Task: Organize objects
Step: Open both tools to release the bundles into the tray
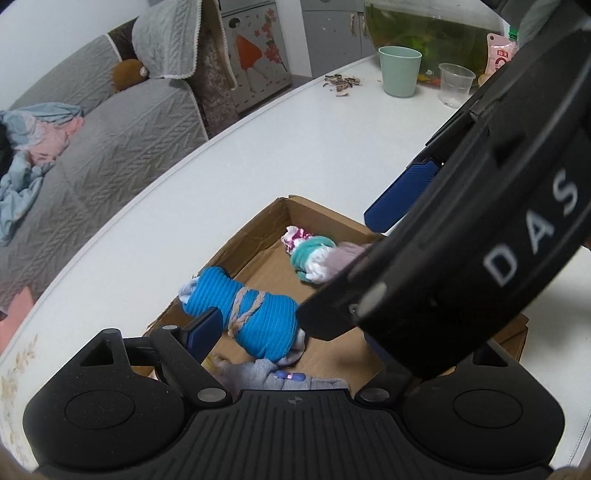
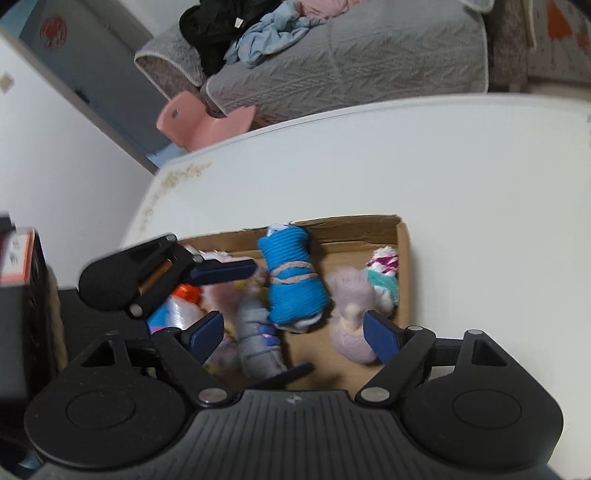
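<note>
An open cardboard box [image 2: 402,266] sits on the white table [image 2: 480,184] and holds several rolled sock bundles. A blue roll [image 2: 291,280] tied with tan yarn lies in its middle, also the blue roll [image 1: 243,314] in the left wrist view. A grey roll [image 2: 255,332], a lavender roll [image 2: 351,317] and a teal-and-white roll [image 2: 384,280] lie around it. My right gripper [image 2: 293,334] hangs open over the box, its pads touching nothing. My left gripper [image 1: 288,339] is open too, with the grey roll [image 1: 273,373] loosely between its fingers. The right gripper's housing [image 1: 480,240] hides the left's right finger.
At the table's far side stand a green cup [image 1: 400,72], a clear plastic cup [image 1: 456,85], scattered seed shells [image 1: 341,81] and a fish tank [image 1: 424,29]. A grey sofa [image 2: 369,55] with clothes and a pink stool [image 2: 199,122] lie beyond the table edge. A dark box [image 2: 22,295] stands at left.
</note>
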`<action>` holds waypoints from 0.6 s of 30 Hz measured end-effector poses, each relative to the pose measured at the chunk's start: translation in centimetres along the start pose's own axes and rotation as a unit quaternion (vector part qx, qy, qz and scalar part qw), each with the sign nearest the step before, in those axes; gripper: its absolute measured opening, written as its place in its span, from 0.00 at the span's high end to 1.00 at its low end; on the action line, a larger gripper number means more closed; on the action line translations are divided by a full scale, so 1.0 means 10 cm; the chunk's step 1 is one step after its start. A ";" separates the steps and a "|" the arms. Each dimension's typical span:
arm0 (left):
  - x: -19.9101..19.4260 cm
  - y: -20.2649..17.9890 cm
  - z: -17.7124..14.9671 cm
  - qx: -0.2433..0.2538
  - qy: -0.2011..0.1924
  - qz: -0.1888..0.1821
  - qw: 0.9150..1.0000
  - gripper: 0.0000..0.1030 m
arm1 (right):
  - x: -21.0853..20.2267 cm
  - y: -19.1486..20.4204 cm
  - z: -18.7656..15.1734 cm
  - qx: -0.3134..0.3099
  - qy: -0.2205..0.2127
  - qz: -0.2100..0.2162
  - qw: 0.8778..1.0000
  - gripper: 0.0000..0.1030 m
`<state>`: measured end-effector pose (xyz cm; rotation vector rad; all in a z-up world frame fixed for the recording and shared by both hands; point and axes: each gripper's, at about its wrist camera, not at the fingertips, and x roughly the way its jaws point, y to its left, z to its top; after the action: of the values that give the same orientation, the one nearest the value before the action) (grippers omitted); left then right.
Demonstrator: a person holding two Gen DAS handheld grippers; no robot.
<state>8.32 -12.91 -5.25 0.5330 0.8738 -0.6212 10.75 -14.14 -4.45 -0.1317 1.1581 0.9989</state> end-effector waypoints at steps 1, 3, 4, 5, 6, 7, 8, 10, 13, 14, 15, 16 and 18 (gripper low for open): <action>-0.01 0.00 -0.01 0.000 0.000 0.000 1.000 0.16 | 0.01 0.00 0.00 -0.001 0.003 -0.003 1.000 0.21; -0.01 -0.01 -0.01 0.002 0.000 -0.001 1.000 0.16 | 0.04 -0.02 0.00 0.006 0.011 -0.006 1.000 0.20; -0.01 0.00 -0.01 0.000 0.000 -0.001 1.000 0.16 | 0.03 -0.03 0.00 0.006 0.005 -0.012 1.000 0.20; 0.00 0.01 0.00 -0.003 0.000 -0.001 1.000 0.16 | 0.01 -0.04 0.01 0.008 -0.001 -0.011 1.000 0.20; 0.00 0.00 0.00 -0.007 0.001 -0.001 1.000 0.16 | 0.00 -0.06 0.02 0.011 -0.006 -0.009 1.000 0.20; 0.01 0.01 0.01 -0.010 0.000 -0.002 1.000 0.16 | 0.00 -0.07 0.02 0.013 -0.010 -0.012 1.000 0.20; 0.02 0.01 0.02 -0.012 0.000 -0.001 1.000 0.16 | 0.00 -0.07 0.02 0.010 -0.013 -0.018 1.000 0.20; 0.03 0.00 0.05 -0.013 0.002 0.000 1.000 0.16 | 0.04 -0.06 0.02 0.002 -0.012 -0.033 0.999 0.21; 0.04 -0.02 0.08 -0.013 0.002 0.002 1.000 0.16 | 0.08 -0.06 0.02 -0.003 -0.010 -0.046 0.999 0.21; 0.04 -0.02 0.09 -0.013 0.002 0.002 1.000 0.16 | 0.08 -0.06 0.02 -0.003 -0.009 -0.048 0.999 0.21; 0.03 -0.03 0.10 -0.013 0.002 0.002 1.000 0.16 | 0.09 -0.07 0.02 -0.002 -0.008 -0.048 0.999 0.21; 0.02 -0.03 0.09 -0.013 0.002 0.002 1.000 0.16 | 0.09 -0.07 0.02 -0.001 -0.007 -0.047 0.999 0.21; 0.01 -0.03 0.09 -0.012 0.003 0.002 1.000 0.16 | 0.05 -0.07 0.01 -0.003 -0.008 -0.047 0.999 0.21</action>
<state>8.58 -13.72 -4.90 0.5149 0.8846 -0.6048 11.37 -14.18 -5.11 -0.1815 1.1242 0.9187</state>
